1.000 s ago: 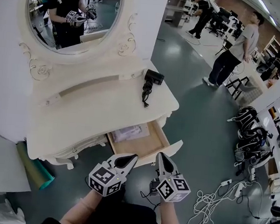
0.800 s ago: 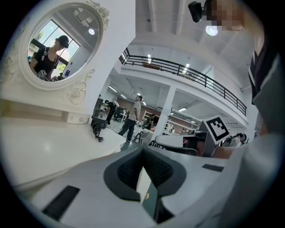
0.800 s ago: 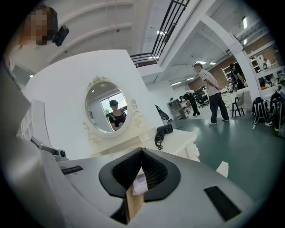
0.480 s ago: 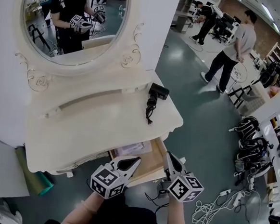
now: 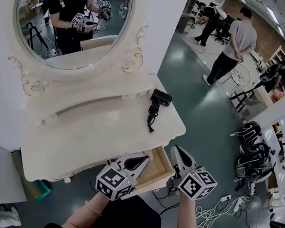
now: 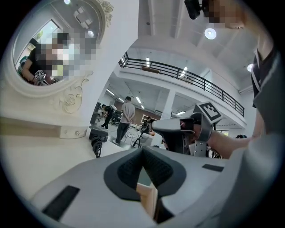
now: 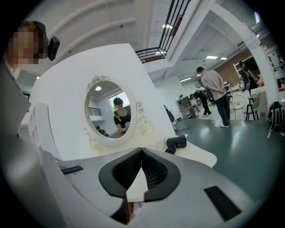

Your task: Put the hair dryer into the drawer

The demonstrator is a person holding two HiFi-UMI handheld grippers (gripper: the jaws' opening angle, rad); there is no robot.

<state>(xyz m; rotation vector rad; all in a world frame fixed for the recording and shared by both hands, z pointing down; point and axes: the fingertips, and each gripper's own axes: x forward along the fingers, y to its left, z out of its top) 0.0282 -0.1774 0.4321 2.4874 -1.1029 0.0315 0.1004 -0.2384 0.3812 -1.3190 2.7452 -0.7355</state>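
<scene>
At ten o'clock in my head view the oval mirror [image 5: 71, 22] stands at the back of the white table [image 5: 82, 136], and it reflects me holding both tools. The table top runs across the middle of the view.

The left claw [image 5: 141, 160] hovers at six o'clock, at the table's front edge. In its own view the left claw [image 6: 142, 149] is closed, its dark pads meeting tip to tip with nothing between them.

The hair dryer [image 5: 159, 98] lies on the table near its right end, at twelve o'clock from the two claws and well apart from both. Its black cord [image 5: 152, 117] is bundled and trails towards me. The left gripper view shows it at nine o'clock [image 6: 97, 135], and the right gripper view at one o'clock [image 7: 176, 142].

The drawer [image 5: 164, 167] stands pulled open under the table's right front, between the two claws, with its wooden floor showing.

The right claw [image 5: 177, 154] sits just right of the drawer. Its own view shows the right claw [image 7: 142, 150] closed and empty too.

At two o'clock a person [image 5: 231, 49] stands on the green floor. Loose cables [image 5: 213, 215] lie at four o'clock.
</scene>
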